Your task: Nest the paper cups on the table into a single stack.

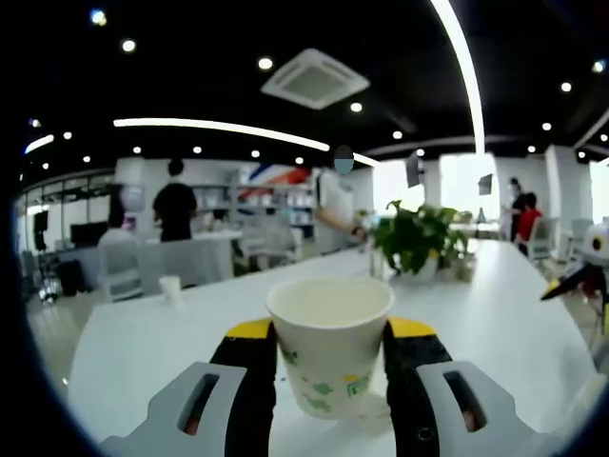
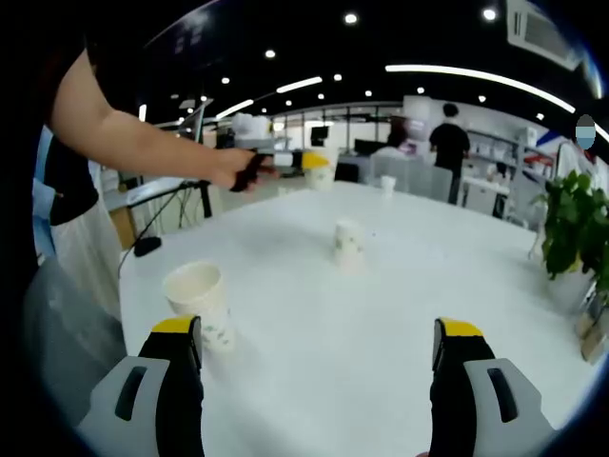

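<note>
In the left gripper view my left gripper point(image 1: 330, 329) is shut on an upright white paper cup point(image 1: 330, 345) with green print, its yellow-tipped jaws pressing both sides. A small cup point(image 1: 170, 288) stands far off on the white table point(image 1: 143, 343). In the right gripper view my right gripper point(image 2: 318, 329) is open wide over the table point(image 2: 381, 324) with nothing between its jaws. One cup point(image 2: 200, 305) stands just beside its left jaw, another cup point(image 2: 348, 242) sits mid-table, and a third cup point(image 2: 386, 184) is far back. The left gripper point(image 2: 285, 160) holds its cup point(image 2: 320, 169) at the far left.
A potted plant point(image 1: 417, 238) stands on the table's right side, also seen as the plant point(image 2: 571, 224). A person's arm point(image 2: 143, 143) reaches over the table's left edge. The right gripper point(image 1: 582, 271) pokes in from the right. Chairs, desks and people fill the office behind.
</note>
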